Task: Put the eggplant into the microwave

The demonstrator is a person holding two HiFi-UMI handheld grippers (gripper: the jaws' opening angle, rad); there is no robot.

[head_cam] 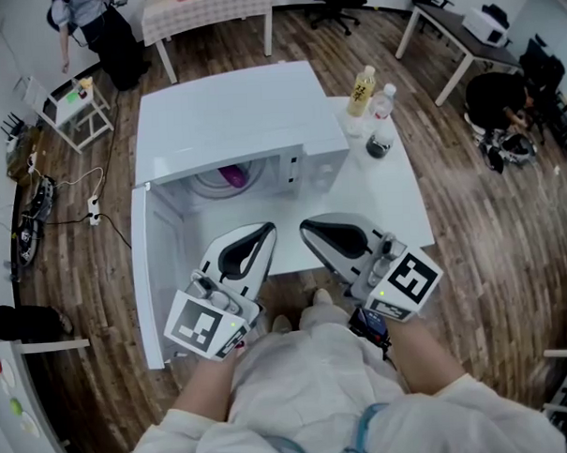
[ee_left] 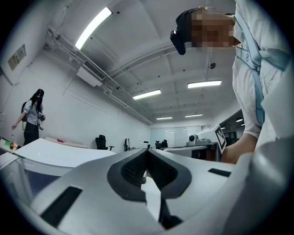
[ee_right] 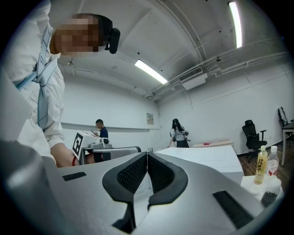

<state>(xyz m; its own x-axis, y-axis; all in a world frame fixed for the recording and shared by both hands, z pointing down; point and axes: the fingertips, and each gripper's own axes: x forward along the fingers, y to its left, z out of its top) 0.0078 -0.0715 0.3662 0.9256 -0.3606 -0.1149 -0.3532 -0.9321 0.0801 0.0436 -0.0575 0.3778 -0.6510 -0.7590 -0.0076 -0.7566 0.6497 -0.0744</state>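
The purple eggplant [head_cam: 233, 176] lies on the round glass plate inside the white microwave [head_cam: 232, 120], whose door [head_cam: 147, 274] hangs wide open to the left. In front of the microwave, over the table's near edge, my left gripper [head_cam: 265, 233] and right gripper [head_cam: 307, 227] sit side by side. Both are shut with nothing between the pads. The left gripper view shows its jaws [ee_left: 146, 153] pressed together, with the microwave's top [ee_left: 59, 153] beyond them. In the right gripper view the closed jaws [ee_right: 147, 156] point past the microwave [ee_right: 206, 158]. Neither gripper view shows the eggplant.
On the white table [head_cam: 395, 207], right of the microwave, stand a yellow drink bottle [head_cam: 360, 91], a clear bottle [head_cam: 381, 104] and a dark cup [head_cam: 378, 147]. Other tables, chairs and people are farther off in the room. Cables lie on the wooden floor at the left.
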